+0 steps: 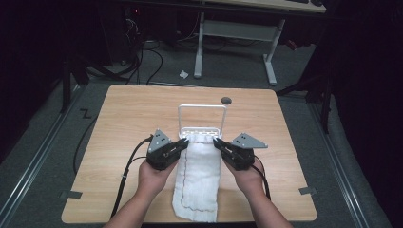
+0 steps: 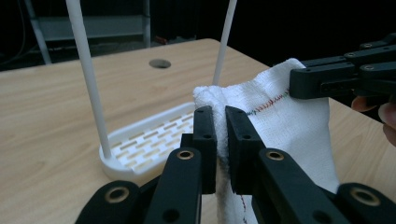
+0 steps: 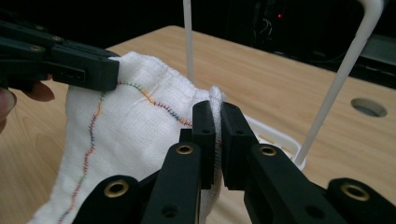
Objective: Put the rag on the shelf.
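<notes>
A white cloth [image 1: 199,175] with coloured stitching lies lengthwise on the wooden table [image 1: 128,123], its far end lifted. My left gripper [image 1: 183,143] is shut on the cloth's far left corner [image 2: 210,95]. My right gripper [image 1: 217,141] is shut on the far right corner [image 3: 215,95]. The top hem [image 3: 149,100] stretches between the two, above the table. Just beyond stands a white rack [image 1: 202,118] with a slotted base [image 2: 149,140] and an upright wire loop [image 3: 336,79]. The right gripper's jaws [image 2: 327,79] show at right in the left gripper view.
A round grommet hole [image 1: 226,100] sits in the table behind the rack. Beyond the table stand a white desk frame [image 1: 235,40] and cables [image 1: 142,61] on the floor. Tape marks [image 1: 70,194] sit at the table's near corners.
</notes>
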Motion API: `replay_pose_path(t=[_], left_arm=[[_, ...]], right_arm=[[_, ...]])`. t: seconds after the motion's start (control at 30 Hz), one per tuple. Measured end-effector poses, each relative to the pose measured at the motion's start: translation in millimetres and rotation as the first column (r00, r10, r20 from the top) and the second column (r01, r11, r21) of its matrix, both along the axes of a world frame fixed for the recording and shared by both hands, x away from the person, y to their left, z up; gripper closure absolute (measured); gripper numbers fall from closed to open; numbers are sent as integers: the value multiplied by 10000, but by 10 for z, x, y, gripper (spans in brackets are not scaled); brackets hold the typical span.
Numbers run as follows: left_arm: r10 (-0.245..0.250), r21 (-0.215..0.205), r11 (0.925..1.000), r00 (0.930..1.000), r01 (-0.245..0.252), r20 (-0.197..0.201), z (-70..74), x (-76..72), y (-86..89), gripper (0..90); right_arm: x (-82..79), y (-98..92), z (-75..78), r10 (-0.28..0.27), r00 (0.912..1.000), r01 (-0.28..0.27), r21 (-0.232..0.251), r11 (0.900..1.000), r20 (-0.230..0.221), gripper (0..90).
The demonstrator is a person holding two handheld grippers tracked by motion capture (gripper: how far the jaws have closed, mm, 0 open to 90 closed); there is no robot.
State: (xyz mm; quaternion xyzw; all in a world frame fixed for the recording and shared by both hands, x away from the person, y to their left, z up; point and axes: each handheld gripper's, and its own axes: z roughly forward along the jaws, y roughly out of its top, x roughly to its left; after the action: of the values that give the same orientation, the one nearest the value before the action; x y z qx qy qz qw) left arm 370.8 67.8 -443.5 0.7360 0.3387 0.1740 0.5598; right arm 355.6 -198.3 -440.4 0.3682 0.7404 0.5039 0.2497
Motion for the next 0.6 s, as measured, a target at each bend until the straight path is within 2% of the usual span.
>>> replay_pose_path(t=[0.37,0.47,0.5,0.53,0.6], left_arm=[[41,-238,9997,9963,-20,856,422,47,-18,836],[50,-271,9996,9934,-19,1149,544,49,-20,836],[50,-271,9996,9934,-19,1149,544,49,-20,836],[61,-315,9995,9913,-19,1312,611,47,-21,836],[72,-336,9994,9893,-23,1455,687,52,-21,836]], right_arm=[[37,-20,423,-137,9961,108,331,9994,869,861],[37,-27,531,-164,9942,113,484,9988,1062,861],[37,-27,531,-164,9942,113,484,9988,1062,861],[34,-31,611,-177,9922,107,565,9983,1235,861],[33,-33,670,-179,9905,98,593,9982,1363,862]])
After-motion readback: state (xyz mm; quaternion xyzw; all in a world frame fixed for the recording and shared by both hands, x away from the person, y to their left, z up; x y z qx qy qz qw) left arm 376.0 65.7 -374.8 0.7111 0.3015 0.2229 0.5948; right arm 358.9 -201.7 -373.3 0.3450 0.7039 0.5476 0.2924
